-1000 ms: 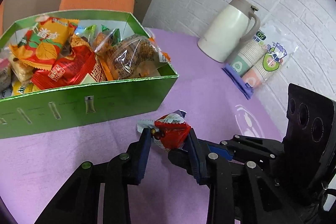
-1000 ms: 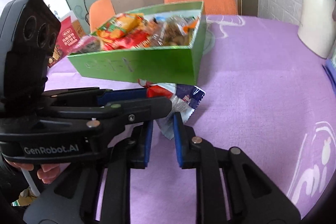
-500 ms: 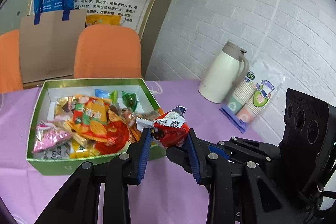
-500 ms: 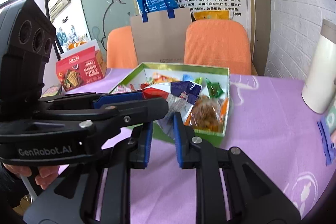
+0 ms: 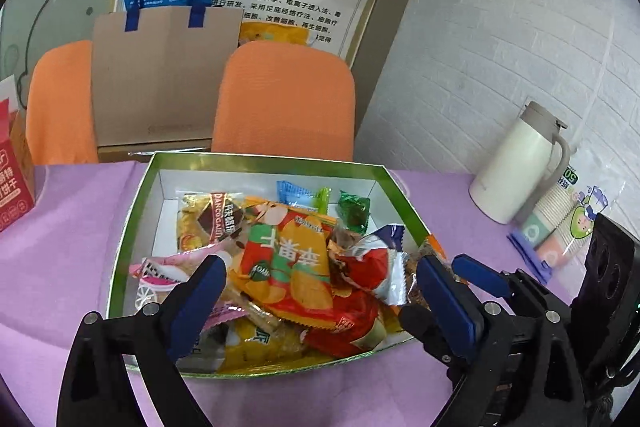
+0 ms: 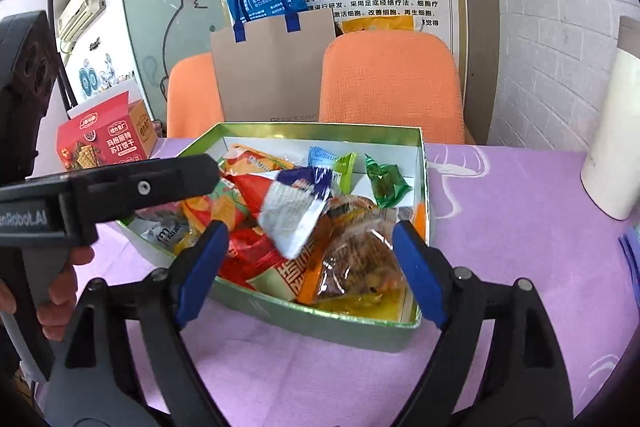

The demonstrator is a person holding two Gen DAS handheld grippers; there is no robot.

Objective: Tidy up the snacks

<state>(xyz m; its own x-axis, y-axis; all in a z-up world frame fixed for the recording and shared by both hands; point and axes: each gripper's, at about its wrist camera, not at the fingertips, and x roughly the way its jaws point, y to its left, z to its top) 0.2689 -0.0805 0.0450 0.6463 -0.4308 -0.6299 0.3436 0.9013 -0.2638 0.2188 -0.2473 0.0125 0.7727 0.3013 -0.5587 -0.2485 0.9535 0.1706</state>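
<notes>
Both tongs wide open now, over the green box [image 5: 132,223], nothing gripped in either. Left tongs [image 5: 320,281] spread across the near half of the box; right tongs [image 6: 308,251] spread over its near right corner.

The red snack [image 5: 366,267], a crinkled red wrapper with a white and blue twisted end, sits on top of the pile toward the box's right side, free between the left tongs' blue pads and touching neither. From the right view it tilts, its white printed end [image 6: 296,215] pointing down toward the near wall.

One box, green outside, white inside, open-topped. Packets heaped in it; an exact count I cannot give, they overlap. Clear ones: one big orange bag [image 5: 288,263], one pink packet [image 5: 160,271], one small dark green sweet [image 5: 354,211], one light blue sachet [image 5: 294,191], one clear bag of brown bits [image 6: 360,259].

The pile crowds the near half; the far left corner shows bare white floor. The purple surface [image 5: 68,239] lies open left and right of the box. One white jug [image 5: 516,171] and one sleeve of cups [image 5: 564,223] stand well apart on the right by the wall; one red carton [image 6: 104,143] at the far left. Two orange chairs [image 5: 284,99] behind the far edge.
</notes>
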